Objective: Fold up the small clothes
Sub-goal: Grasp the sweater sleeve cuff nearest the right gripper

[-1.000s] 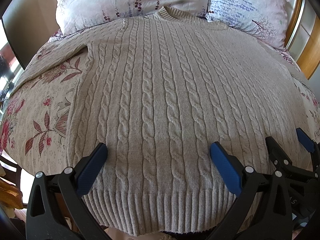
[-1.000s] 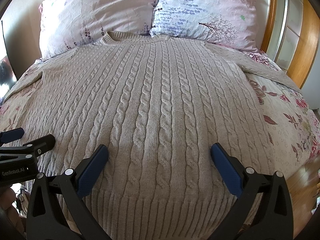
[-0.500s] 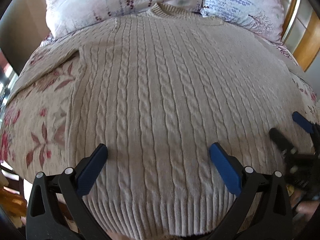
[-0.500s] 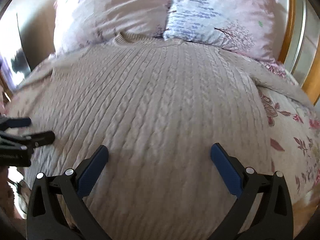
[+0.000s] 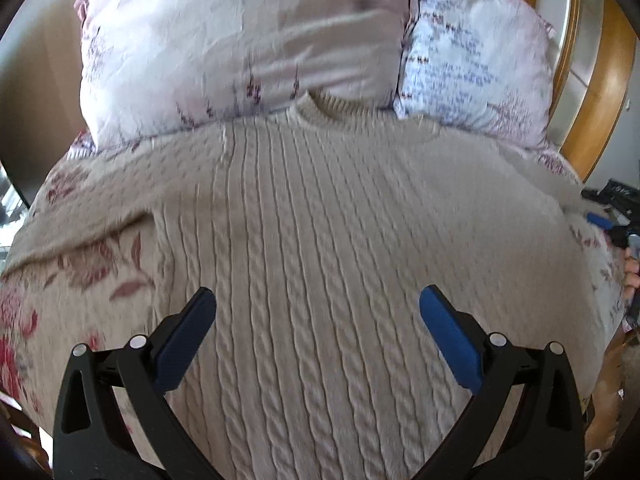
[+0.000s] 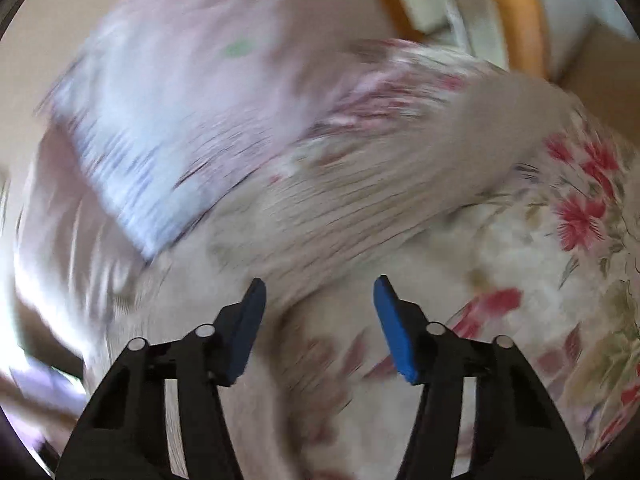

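Note:
A beige cable-knit sweater [image 5: 320,240] lies flat, front up, on a floral bedspread, collar toward the pillows. My left gripper [image 5: 316,320] is open and empty over the sweater's lower body. My right gripper [image 6: 318,304] is open and empty, its jaws narrower than the left's, over the sweater's right sleeve [image 6: 400,184] near the bed's right side. The right wrist view is heavily blurred. In the left wrist view the right gripper [image 5: 612,224] shows at the far right edge.
Two pale floral pillows [image 5: 248,48] [image 5: 472,76] lie at the head of the bed. A wooden headboard [image 5: 600,92] stands at the right. The floral bedspread [image 6: 560,280] shows beside the sweater on both sides.
Both grippers have moved up the sweater toward the pillows. The right gripper has swung right to the sleeve and its jaws have narrowed. The sweater has not moved.

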A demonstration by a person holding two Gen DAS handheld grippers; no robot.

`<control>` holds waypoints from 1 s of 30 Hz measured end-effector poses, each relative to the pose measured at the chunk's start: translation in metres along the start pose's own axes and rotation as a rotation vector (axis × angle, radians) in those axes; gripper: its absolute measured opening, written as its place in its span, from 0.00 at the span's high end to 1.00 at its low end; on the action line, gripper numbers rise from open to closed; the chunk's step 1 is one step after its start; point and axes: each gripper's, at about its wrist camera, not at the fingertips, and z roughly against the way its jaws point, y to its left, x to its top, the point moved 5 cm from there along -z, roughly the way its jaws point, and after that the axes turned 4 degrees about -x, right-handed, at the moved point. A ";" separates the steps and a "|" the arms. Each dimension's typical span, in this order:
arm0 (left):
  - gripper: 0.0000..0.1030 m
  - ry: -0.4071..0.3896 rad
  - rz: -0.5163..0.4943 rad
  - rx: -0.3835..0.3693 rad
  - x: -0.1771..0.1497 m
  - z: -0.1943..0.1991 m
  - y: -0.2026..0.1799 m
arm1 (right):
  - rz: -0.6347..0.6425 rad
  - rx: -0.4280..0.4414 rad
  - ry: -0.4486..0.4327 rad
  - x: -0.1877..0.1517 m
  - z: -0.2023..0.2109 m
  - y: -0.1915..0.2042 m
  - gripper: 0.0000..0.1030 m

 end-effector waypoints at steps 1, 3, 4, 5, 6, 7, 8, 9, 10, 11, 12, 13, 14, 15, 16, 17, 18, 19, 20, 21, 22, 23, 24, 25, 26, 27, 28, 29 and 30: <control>0.02 -0.026 -0.010 -0.005 0.007 0.001 0.001 | -0.060 -0.014 0.000 0.007 -0.005 -0.014 0.48; 0.02 -0.069 -0.024 -0.011 0.016 0.003 -0.001 | -0.120 -0.023 -0.002 0.016 -0.010 -0.029 0.50; 0.02 -0.102 -0.034 -0.015 0.021 0.004 -0.001 | -0.146 -0.026 -0.003 0.018 -0.012 -0.035 0.51; 0.02 -0.120 -0.043 -0.017 0.025 0.004 -0.002 | -0.177 -0.031 -0.004 0.019 -0.013 -0.043 0.54; 0.02 -0.131 -0.052 -0.021 0.029 0.003 -0.003 | -0.196 -0.029 -0.007 0.020 -0.014 -0.048 0.58; 0.02 -0.130 -0.053 -0.030 0.033 0.001 -0.003 | -0.209 -0.022 -0.015 0.023 -0.015 -0.053 0.59; 0.02 -0.126 -0.049 -0.043 0.035 -0.002 -0.004 | -0.222 -0.023 -0.023 0.023 -0.015 -0.056 0.61; 0.02 -0.122 -0.040 -0.059 0.037 -0.004 -0.004 | -0.237 -0.027 -0.038 0.025 -0.013 -0.061 0.62; 0.02 -0.116 -0.025 -0.078 0.039 -0.008 -0.003 | -0.246 -0.027 -0.043 0.029 -0.014 -0.064 0.62; 0.02 -0.111 -0.011 -0.091 0.040 -0.011 -0.002 | -0.261 -0.032 -0.056 0.030 -0.013 -0.068 0.62; 0.02 -0.110 0.002 -0.106 0.043 -0.015 -0.002 | -0.267 -0.039 -0.064 0.033 -0.014 -0.069 0.63; 0.02 -0.111 0.008 -0.111 0.044 -0.016 -0.001 | -0.268 -0.048 -0.077 0.034 -0.014 -0.072 0.64; 0.02 -0.112 0.013 -0.115 0.045 -0.018 -0.001 | -0.267 -0.052 -0.083 0.036 -0.016 -0.072 0.67; 0.02 -0.113 0.015 -0.119 0.046 -0.020 0.000 | -0.266 -0.056 -0.090 0.038 -0.017 -0.073 0.68; 0.02 -0.113 0.019 -0.121 0.048 -0.023 0.000 | -0.266 -0.062 -0.101 0.039 -0.016 -0.075 0.70; 0.02 -0.111 0.021 -0.120 0.049 -0.025 0.001 | -0.264 -0.067 -0.109 0.040 -0.017 -0.076 0.73; 0.02 -0.109 0.024 -0.121 0.049 -0.028 0.001 | -0.259 -0.073 -0.116 0.040 -0.017 -0.077 0.76; 0.02 -0.104 0.031 -0.123 0.050 -0.030 0.002 | -0.249 -0.083 -0.124 0.040 -0.017 -0.078 0.78; 0.02 -0.101 0.037 -0.129 0.050 -0.032 0.004 | -0.230 -0.100 -0.130 0.039 -0.017 -0.076 0.81; 0.02 -0.098 0.048 -0.141 0.050 -0.035 0.005 | -0.217 -0.108 -0.133 0.040 -0.018 -0.075 0.86; 0.02 -0.096 0.057 -0.150 0.049 -0.036 0.007 | -0.206 -0.110 -0.134 0.040 -0.020 -0.072 0.88; 0.02 -0.091 0.068 -0.161 0.049 -0.038 0.008 | -0.193 -0.110 -0.142 0.040 -0.019 -0.069 0.89; 0.02 -0.086 0.082 -0.179 0.049 -0.039 0.010 | -0.175 -0.116 -0.156 0.041 -0.018 -0.065 0.89; 0.02 -0.084 0.090 -0.190 0.049 -0.040 0.012 | -0.151 -0.121 -0.173 0.042 -0.014 -0.061 0.90; 0.02 -0.082 0.102 -0.204 0.048 -0.041 0.013 | -0.121 -0.124 -0.198 0.044 -0.009 -0.053 0.90; 0.02 -0.082 0.110 -0.216 0.048 -0.041 0.015 | -0.090 -0.119 -0.225 0.046 -0.003 -0.044 0.90; 0.02 -0.085 0.121 -0.233 0.048 -0.041 0.016 | -0.055 -0.111 -0.249 0.048 0.004 -0.033 0.90; 0.02 -0.088 0.127 -0.240 0.048 -0.040 0.018 | -0.029 -0.099 -0.265 0.049 0.009 -0.024 0.90; 0.02 -0.092 0.133 -0.245 0.048 -0.040 0.020 | 0.007 -0.076 -0.283 0.049 0.015 -0.011 0.90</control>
